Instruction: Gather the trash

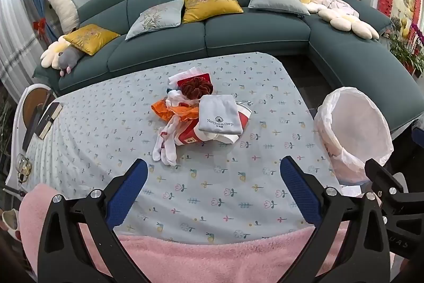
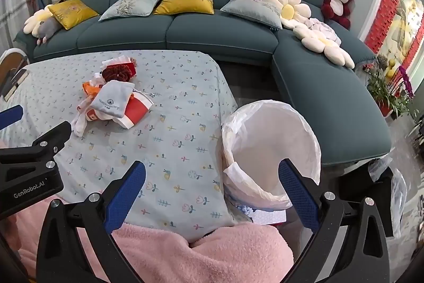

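Since both my left gripper [image 1: 213,183] and right gripper [image 2: 212,184] hang wide open and empty, grabbing the tangled trash pile [image 1: 197,114] at twelve o'clock could scatter pieces short of the lined bin [image 2: 270,147] at two o'clock.

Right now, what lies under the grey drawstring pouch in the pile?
The grey drawstring pouch rests on a red-and-white paper cup and a red carton; whatever lies beneath those is covered.

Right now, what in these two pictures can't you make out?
- Bin: its bottom, hidden by its white liner in both views.
- Pile: what lies beneath, covered by the grey pouch.
- Pouch lettering: too small in the right wrist view.
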Tool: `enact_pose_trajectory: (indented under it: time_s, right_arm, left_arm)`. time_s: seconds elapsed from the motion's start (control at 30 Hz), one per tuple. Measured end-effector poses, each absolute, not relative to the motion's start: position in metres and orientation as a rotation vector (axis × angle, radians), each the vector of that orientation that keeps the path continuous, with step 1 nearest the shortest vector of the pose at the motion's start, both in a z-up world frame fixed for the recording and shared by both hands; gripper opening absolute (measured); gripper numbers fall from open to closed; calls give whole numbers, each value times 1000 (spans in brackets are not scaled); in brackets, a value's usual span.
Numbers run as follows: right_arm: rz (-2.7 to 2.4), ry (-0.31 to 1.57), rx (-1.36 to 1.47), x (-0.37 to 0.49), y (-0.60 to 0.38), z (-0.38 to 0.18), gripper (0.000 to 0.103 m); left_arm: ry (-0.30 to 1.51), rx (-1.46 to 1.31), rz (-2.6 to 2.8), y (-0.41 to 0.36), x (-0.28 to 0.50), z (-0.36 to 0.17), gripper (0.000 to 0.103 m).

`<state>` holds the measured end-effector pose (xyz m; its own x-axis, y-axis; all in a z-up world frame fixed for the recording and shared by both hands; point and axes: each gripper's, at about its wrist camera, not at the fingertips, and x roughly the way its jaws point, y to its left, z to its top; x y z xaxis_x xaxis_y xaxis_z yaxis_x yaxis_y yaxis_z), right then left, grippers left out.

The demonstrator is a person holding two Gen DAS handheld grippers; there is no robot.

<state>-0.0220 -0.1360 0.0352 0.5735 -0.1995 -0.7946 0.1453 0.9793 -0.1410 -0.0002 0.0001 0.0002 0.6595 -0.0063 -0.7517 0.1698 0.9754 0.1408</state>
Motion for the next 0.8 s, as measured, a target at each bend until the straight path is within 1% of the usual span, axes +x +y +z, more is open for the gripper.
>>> enact_pose_trajectory:
  time_s: [0.8]
  right_arm:
    - [-217,921,-67,-20,-136,37,96]
  left_arm:
    - [854,200,-121,-1,1,1,96]
